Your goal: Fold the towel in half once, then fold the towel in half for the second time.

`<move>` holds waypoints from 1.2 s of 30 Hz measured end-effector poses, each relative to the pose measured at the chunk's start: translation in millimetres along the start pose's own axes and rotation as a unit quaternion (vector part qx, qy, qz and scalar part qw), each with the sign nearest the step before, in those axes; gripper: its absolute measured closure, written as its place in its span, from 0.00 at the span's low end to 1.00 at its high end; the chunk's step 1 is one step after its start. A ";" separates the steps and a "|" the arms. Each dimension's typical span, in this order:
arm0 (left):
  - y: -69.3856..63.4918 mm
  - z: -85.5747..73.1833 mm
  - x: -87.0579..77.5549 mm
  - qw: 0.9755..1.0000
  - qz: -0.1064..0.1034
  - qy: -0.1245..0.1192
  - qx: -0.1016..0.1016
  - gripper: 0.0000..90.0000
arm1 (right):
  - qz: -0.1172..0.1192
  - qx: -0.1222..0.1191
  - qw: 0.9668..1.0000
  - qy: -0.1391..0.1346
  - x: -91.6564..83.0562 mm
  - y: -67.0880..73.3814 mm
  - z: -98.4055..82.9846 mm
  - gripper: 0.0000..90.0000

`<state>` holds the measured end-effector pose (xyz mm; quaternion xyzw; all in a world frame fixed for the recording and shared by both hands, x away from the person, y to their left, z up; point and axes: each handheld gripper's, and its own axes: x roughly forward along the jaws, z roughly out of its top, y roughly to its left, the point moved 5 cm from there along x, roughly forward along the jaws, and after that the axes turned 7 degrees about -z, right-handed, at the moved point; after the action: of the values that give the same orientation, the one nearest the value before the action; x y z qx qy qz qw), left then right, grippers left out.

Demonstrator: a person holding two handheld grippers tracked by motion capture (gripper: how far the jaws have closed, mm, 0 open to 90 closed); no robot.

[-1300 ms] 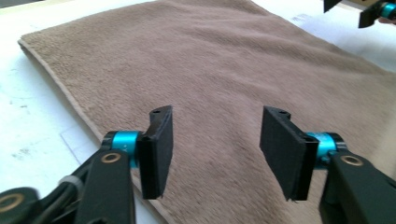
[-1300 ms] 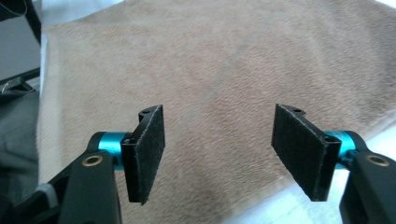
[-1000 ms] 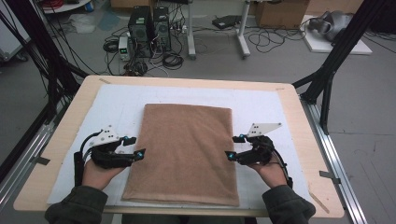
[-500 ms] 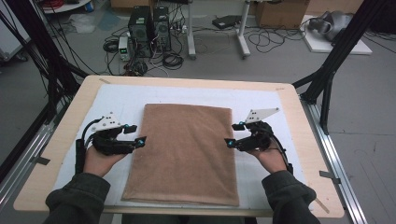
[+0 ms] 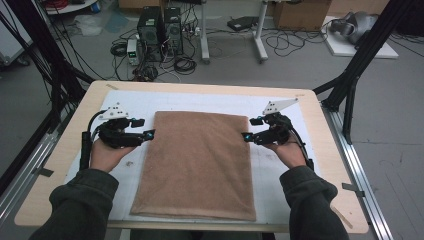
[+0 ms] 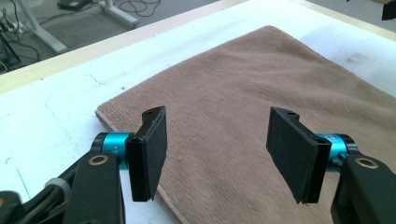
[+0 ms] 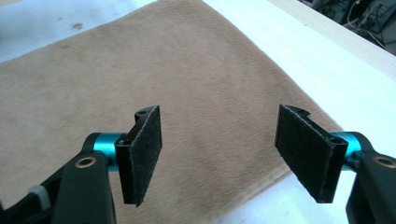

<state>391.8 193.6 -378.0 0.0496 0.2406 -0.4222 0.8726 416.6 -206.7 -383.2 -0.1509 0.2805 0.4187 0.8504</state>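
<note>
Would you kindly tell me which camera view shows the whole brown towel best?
The high view: the towel lies flat with all four edges visible. The left gripper view and right gripper view each show just part of it behind open jaws.

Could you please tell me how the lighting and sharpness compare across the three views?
High view: dim and soft, the brown towel evenly lit, floor clutter murky. Left gripper view: brighter, the white table cover nearly washed out, towel pile sharp. Right gripper view: the towel's far part blurs, and the fingers stay crisp.
</note>
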 end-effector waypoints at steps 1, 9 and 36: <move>3.2 2.0 1.4 1.000 0.001 0.002 0.001 0.43 | -0.004 -0.001 1.000 0.001 1.9 -3.1 2.2 0.35; 30.4 23.9 21.7 1.000 0.019 0.012 0.002 0.43 | -0.028 0.014 1.000 0.003 15.4 -37.3 20.5 0.35; 89.8 -51.7 89.6 0.986 0.073 0.111 -0.099 0.59 | -0.086 0.087 0.988 0.094 103.0 -65.7 -41.5 0.45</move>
<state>487.8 202.1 -475.4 0.0271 0.3720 -0.3235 0.8696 505.1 -202.2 -477.1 -0.1384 0.3811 0.3022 0.8627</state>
